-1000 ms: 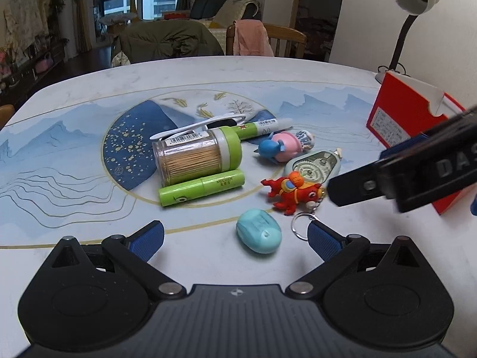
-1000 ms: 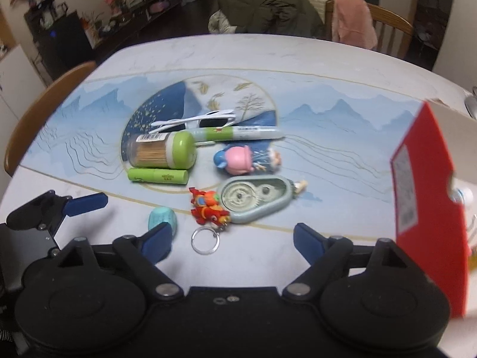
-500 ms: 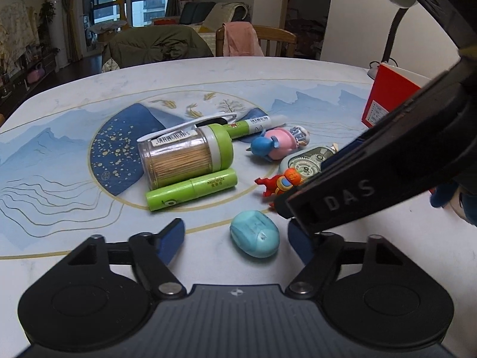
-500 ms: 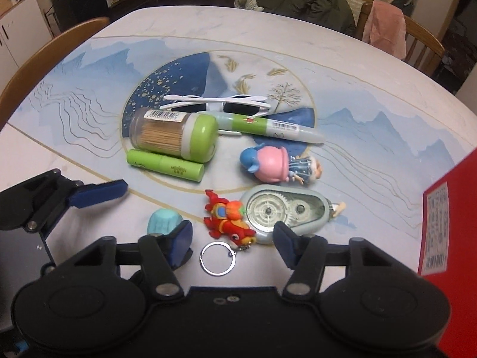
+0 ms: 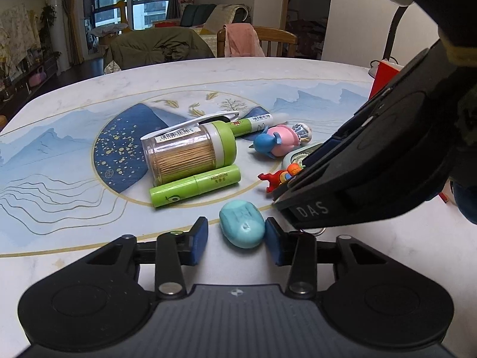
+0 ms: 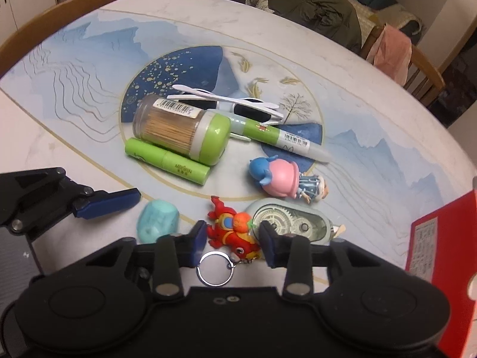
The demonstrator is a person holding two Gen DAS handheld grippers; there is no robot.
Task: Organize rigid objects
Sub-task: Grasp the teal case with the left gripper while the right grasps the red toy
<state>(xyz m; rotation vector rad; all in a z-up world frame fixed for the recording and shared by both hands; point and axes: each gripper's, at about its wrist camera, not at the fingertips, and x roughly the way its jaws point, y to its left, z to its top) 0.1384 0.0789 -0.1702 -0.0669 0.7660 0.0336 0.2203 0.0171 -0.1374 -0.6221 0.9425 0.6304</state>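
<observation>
My left gripper [image 5: 235, 240] is low on the table with its blue pads either side of a teal oval eraser [image 5: 242, 224]; the right pad touches it, a gap shows on the left. My right gripper [image 6: 232, 240] straddles a red dragon keychain [image 6: 234, 232] with its ring [image 6: 215, 269], pads close on both sides. The eraser also shows in the right wrist view [image 6: 157, 221]. Beyond lie a toothpick jar [image 5: 190, 152], a green tube [image 5: 195, 189], a green marker [image 6: 280, 138], a pink-and-blue figure [image 6: 280, 177] and a correction tape [image 6: 295, 223].
White sunglasses [image 6: 229, 103] lie behind the jar. A red box [image 6: 441, 253] stands at the right of the table. A desk lamp [image 5: 393, 26] stands behind it. Wooden chairs [image 5: 268, 41] ring the far edge of the round table [image 5: 59, 137].
Both grippers have dropped forward and narrowed: the left around the teal eraser, the right around the red keychain. The right gripper now crosses the left view's right side.
</observation>
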